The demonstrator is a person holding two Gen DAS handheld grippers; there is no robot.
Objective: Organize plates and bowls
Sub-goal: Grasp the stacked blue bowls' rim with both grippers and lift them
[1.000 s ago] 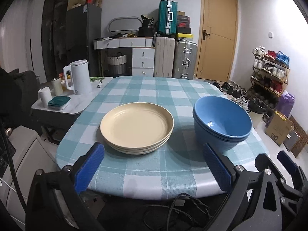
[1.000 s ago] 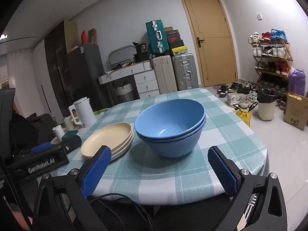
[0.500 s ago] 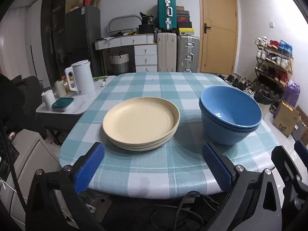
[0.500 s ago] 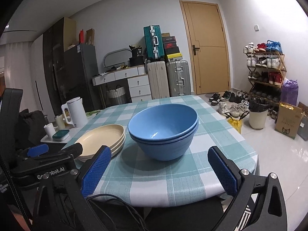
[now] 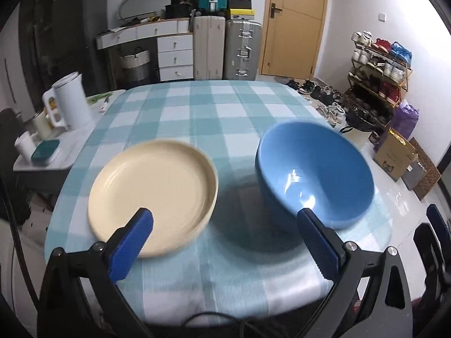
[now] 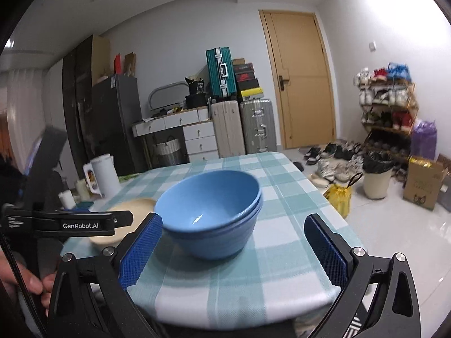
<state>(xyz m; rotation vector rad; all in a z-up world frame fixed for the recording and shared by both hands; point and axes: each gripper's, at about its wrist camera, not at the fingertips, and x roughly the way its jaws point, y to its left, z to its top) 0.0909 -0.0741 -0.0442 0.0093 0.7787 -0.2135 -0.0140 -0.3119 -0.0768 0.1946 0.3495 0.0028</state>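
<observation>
A stack of cream plates (image 5: 153, 194) lies on the checked tablecloth (image 5: 214, 107), left of a stack of two blue bowls (image 5: 315, 171). My left gripper (image 5: 222, 242) hovers open above the near table edge, its left finger over the plates' front rim and its right finger in front of the bowls. In the right wrist view the blue bowls (image 6: 211, 211) sit just ahead of my open right gripper (image 6: 232, 248), and the cream plates (image 6: 129, 211) show partly behind the left gripper's black body (image 6: 73, 224). Both grippers hold nothing.
A white kettle (image 5: 70, 104), cups and a teal box (image 5: 45, 153) stand on a side table at the left. Suitcases (image 5: 225, 48), drawers and a door are behind the table. At the right are a shoe rack (image 5: 380, 70), shoes, bags and boxes on the floor. A hand (image 6: 28, 278) holds the left gripper.
The left gripper has risen and tilted down over the table, so plates and bowls now show from above. The right gripper has drawn a little closer to the bowls.
</observation>
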